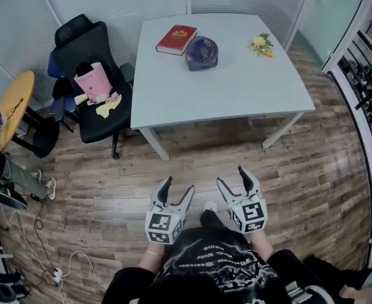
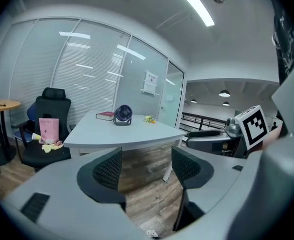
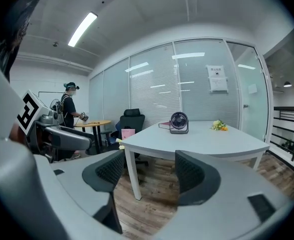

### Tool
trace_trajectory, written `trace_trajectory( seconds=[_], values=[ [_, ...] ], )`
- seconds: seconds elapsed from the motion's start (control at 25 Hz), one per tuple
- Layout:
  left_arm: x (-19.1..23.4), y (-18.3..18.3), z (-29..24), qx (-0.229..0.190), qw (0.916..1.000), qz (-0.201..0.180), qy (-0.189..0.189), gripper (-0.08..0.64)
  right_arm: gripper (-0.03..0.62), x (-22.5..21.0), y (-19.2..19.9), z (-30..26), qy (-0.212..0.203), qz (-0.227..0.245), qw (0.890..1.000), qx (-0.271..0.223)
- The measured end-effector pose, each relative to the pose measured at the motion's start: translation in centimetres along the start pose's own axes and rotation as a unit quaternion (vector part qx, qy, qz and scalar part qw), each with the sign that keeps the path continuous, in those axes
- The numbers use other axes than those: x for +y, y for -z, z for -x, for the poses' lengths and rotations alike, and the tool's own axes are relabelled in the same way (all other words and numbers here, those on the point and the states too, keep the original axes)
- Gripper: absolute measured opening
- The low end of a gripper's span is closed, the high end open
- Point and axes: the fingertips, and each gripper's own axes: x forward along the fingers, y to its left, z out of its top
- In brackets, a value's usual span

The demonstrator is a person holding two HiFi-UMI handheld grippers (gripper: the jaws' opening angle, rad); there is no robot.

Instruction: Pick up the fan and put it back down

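Fan [image 1: 201,52]: upright on the white table [image 1: 236,87], beside a red book [image 1: 176,39].
Left gripper [image 1: 179,185]: jaws spread.
Right gripper [image 1: 231,176]: jaws spread.

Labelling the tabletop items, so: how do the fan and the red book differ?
The fan is dark, round and stands upright on its base; the book is red, rectangular and lies flat. The fan rises higher than the book. Both rest on the white table, side by side.
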Motion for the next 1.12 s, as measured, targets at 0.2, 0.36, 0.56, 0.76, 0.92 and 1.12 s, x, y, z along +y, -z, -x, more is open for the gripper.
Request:
trace_trajectory(
  seconds=[0.2,0.36,0.56,0.76,0.92,1.12],
  values=[
    [-0.7,-2.0,-5.1,-0.009,0.9999,0.002,-0.011,0.333,0.325,-4.8,-1.7,-2.4,-0.008,0.013,1.0,-0.004],
    [-1.7,-3.4,-8.8,-0.014,0.9998,-0.002,-0.016,0.333,0.325,-8.4,-2.5,-3.7,-0.017,0.017,1.0,-0.006],
    [-2.2,-4.3,-11.4,-0.012,0.9996,0.002,-0.025,0.333,0.316,-10.2,-3.4,-5.6,-0.039,0.016,0.999,-0.004],
    [-2.7,-4.1,-12.8,-0.007,0.9997,0.003,-0.025,0.333,0.316,-11.2,-3.2,-6.5,-0.046,0.015,0.999,-0.001],
    [-2.6,-3.8,-13.5,-0.004,0.9996,0.007,-0.026,0.333,0.314,-11.7,-2.3,-6.5,-0.042,0.008,0.999,0.01],
    [-1.0,-3.6,-14.8,0.001,0.9995,0.015,-0.028,0.333,0.311,-12.4,-2.5,-7.6,-0.025,-0.004,1.0,0.007]
  ],
)
